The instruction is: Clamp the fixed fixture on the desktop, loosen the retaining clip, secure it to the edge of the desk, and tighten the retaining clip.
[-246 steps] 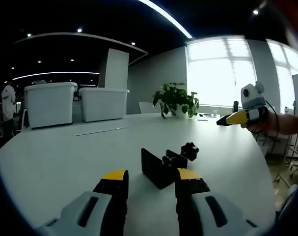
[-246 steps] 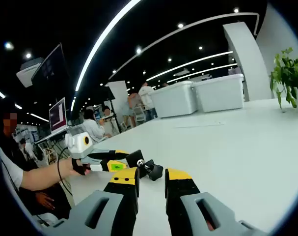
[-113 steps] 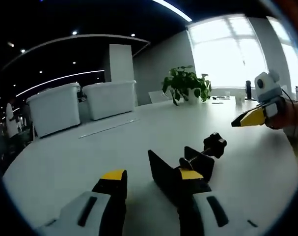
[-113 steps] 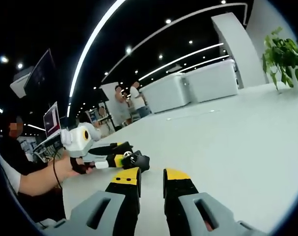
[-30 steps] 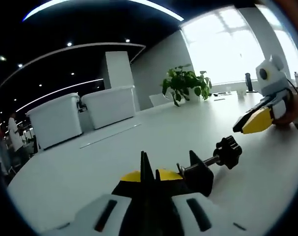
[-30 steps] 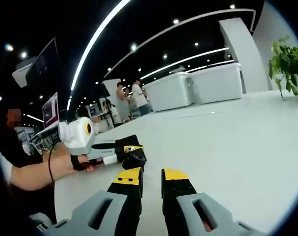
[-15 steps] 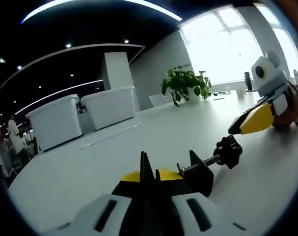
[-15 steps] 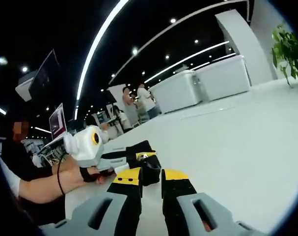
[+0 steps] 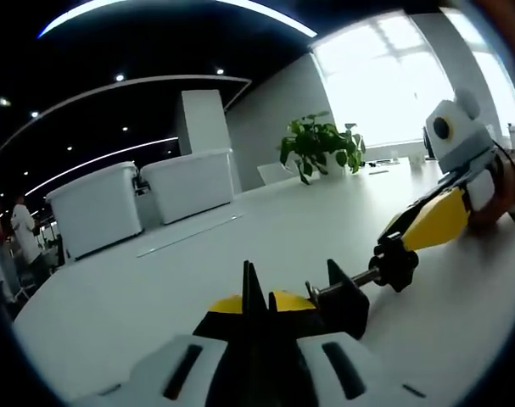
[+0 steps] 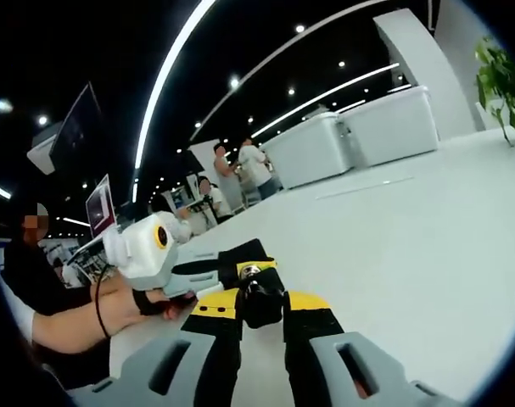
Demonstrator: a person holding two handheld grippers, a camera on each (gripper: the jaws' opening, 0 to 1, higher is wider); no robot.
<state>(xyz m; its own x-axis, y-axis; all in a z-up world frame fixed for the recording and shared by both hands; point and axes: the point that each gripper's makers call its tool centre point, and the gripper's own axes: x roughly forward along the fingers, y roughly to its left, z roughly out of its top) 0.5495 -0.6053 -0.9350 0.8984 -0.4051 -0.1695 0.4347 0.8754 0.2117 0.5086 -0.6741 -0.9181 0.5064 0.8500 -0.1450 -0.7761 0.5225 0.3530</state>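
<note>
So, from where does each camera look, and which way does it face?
Left gripper view: rides on the left tongs, shut on the fixture's plate; it faces across the white desk toward the plant and window. The right tongs come in at the knob.
Right gripper view: rides on the right tongs, around the knob; it faces the left tongs and the person's hand.
Both share the fixture, desk and white bins.
</note>
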